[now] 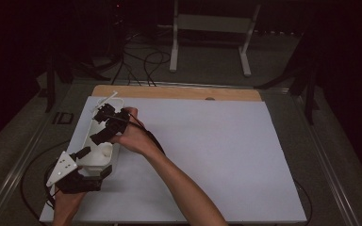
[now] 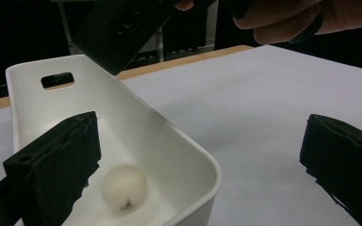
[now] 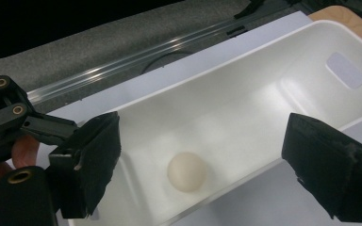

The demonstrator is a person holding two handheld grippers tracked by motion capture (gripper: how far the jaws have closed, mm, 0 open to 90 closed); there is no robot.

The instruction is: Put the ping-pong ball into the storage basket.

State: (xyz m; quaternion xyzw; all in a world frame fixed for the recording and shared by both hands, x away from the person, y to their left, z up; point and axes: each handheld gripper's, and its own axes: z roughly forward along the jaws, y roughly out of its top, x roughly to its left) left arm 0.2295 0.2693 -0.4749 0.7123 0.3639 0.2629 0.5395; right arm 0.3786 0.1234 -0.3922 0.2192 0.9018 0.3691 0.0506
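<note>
A small white ball (image 3: 186,171) is lying in a white bin (image 3: 245,70). Both grippers, left (image 2: 198,165) and right (image 3: 200,160), are hovering wide open. Likely light and slippery; pinch across its middle.

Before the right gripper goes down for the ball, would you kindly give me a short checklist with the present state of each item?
1. Right gripper open: ok.
2. Ball lying on the floor of the white bin: ok.
3. Ball between the right jaws' line of sight: ok.
4. Left gripper open, one jaw inside the bin, one outside its wall: ok.
5. Left gripper gripping the bin wall to steady it: not ok.
6. Ball's firmness: cannot tell.
</note>
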